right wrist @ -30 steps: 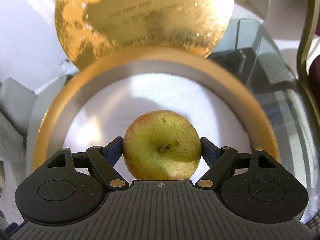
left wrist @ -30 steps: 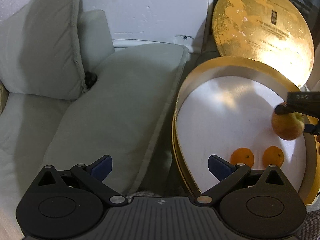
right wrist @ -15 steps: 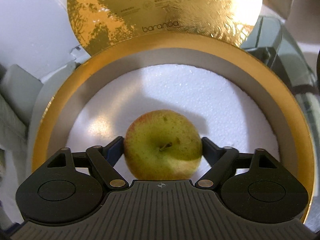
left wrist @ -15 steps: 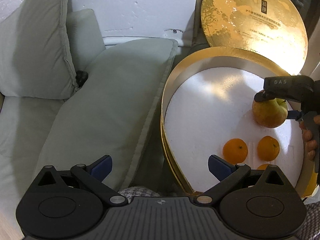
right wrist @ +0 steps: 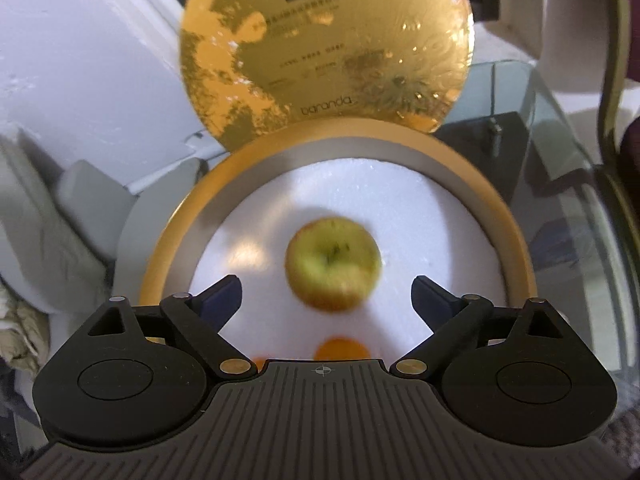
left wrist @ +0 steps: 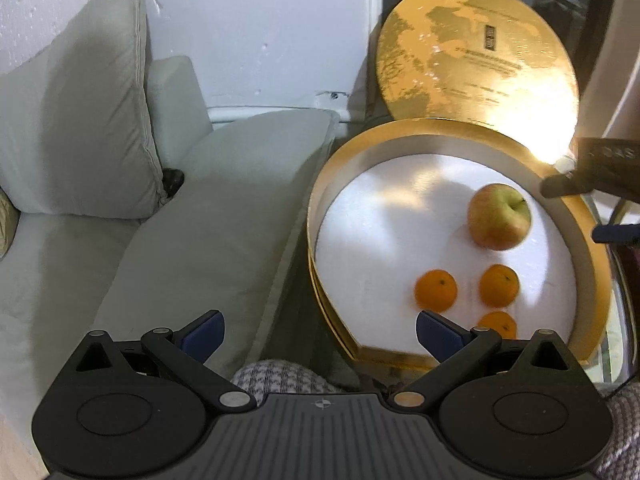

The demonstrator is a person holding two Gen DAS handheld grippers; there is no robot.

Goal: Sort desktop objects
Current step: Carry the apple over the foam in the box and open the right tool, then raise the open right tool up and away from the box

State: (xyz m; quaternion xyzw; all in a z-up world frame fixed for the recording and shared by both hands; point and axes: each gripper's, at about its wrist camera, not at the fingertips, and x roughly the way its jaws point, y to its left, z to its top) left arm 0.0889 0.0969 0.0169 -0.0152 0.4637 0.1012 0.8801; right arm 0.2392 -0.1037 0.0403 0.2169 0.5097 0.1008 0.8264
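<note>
Released since the earlier frame: right gripper (right wrist: 326, 292) has just spread its jaws wide, now empty, and backed off the apple (right wrist: 333, 264). Apple rests on white foam in the gold box (left wrist: 320, 200), above three oranges (left wrist: 436, 290). Left gripper (left wrist: 318, 330) wide open, empty. Apple looks firm, smooth, roll-prone; grip across its widest part.

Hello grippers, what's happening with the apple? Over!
Right gripper just opened, empty. Left gripper open, empty. Apple in gold box beside three oranges. Nothing in the way.

1 apple (left wrist: 499, 216), 3 oranges (left wrist: 436, 290), 1 gold box (left wrist: 592, 264), 1 lid (left wrist: 476, 64), 2 cushions (left wrist: 80, 120)
</note>
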